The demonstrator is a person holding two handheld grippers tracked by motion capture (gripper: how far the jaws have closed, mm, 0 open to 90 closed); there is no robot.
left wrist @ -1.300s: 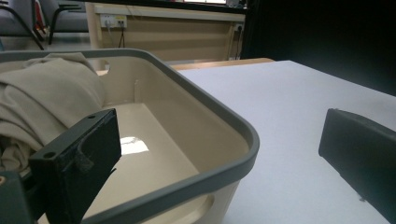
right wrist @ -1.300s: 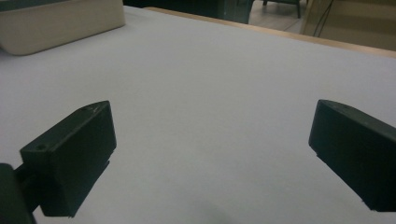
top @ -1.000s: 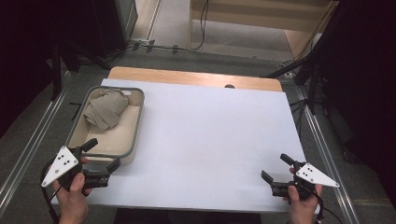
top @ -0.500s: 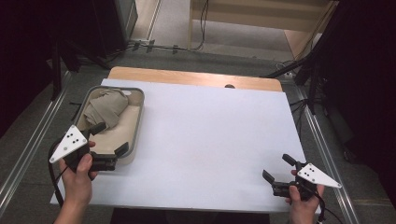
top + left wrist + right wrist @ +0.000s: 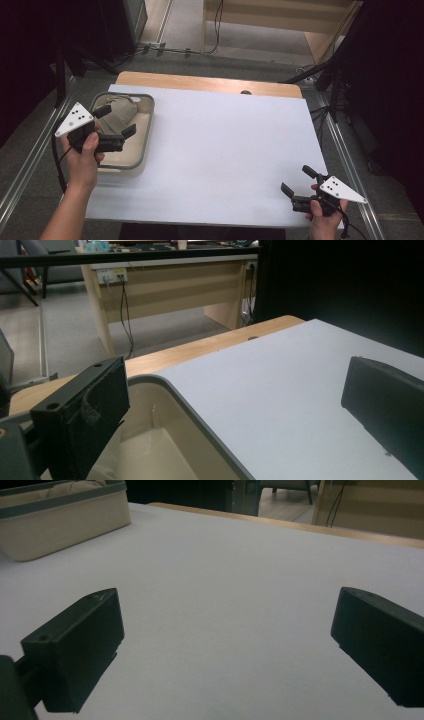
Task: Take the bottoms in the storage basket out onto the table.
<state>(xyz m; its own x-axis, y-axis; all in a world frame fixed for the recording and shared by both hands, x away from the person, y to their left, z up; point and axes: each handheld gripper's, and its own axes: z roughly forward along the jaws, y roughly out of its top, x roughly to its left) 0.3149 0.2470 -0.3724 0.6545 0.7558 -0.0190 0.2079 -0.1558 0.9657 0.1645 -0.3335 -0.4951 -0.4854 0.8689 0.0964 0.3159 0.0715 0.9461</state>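
One cloth (image 5: 116, 116) in one bin (image 5: 146, 131) — left hand-held gripper (image 5: 116, 121) above it, agape; right hand-held gripper (image 5: 297, 182) agape too.

Cloth (image 5: 119, 116) partly behind left tool (image 5: 115, 121)

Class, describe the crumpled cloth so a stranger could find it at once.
On the white table, look to the left edge for the beige tub. The cloth lies bunched inside it, below the open left gripper; it is the only soft thing there.
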